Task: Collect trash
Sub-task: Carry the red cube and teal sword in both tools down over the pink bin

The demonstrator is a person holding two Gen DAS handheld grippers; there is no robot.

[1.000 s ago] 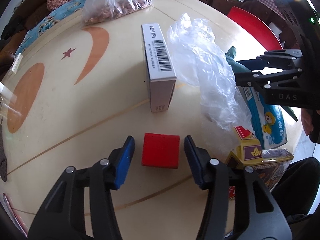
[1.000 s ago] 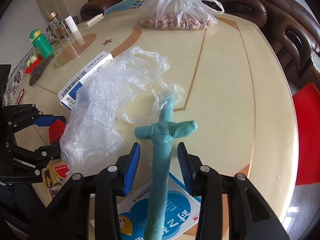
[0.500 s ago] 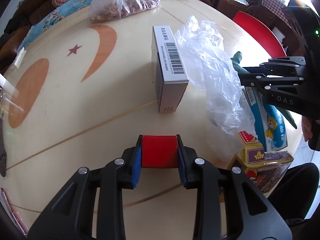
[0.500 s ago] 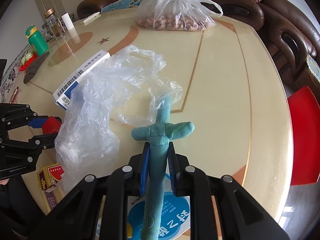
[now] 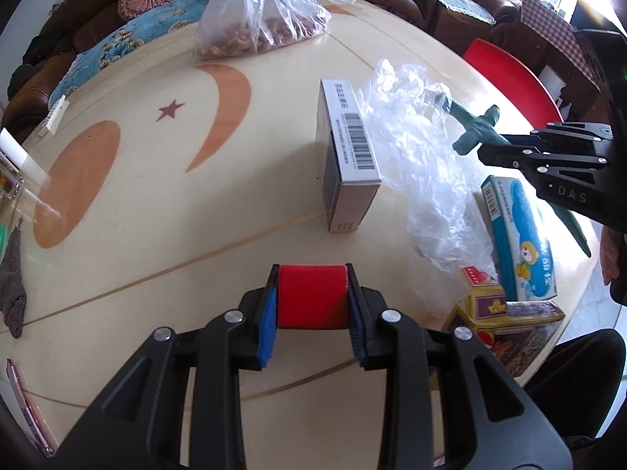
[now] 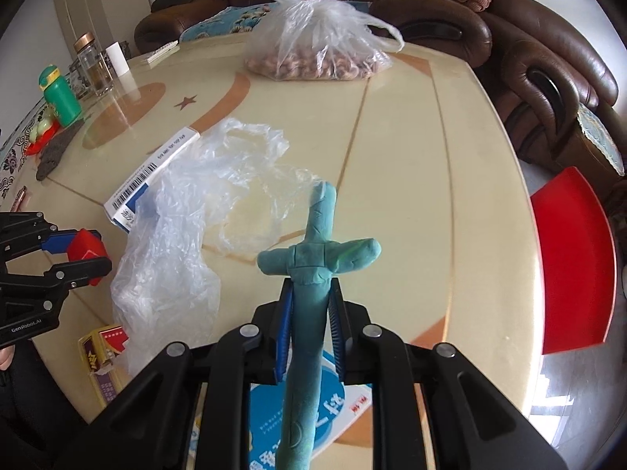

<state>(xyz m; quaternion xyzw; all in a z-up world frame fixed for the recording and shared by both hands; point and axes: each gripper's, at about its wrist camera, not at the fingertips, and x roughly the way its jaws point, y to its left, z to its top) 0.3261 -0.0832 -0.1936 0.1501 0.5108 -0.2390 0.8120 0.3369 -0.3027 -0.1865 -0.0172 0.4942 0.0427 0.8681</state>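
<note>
Two close wrist views angled down, sharing the round table.

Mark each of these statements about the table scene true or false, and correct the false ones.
1. The left tongs clamp a red foam block. True.
2. The right tongs are empty. False: they grip a teal clay sword-shaped piece.
3. The crumpled clear plastic bag lies beside the white barcoded carton. True.
4. The knotted bag of nuts sits in the left tongs. False: it rests on the table's far side.
</note>
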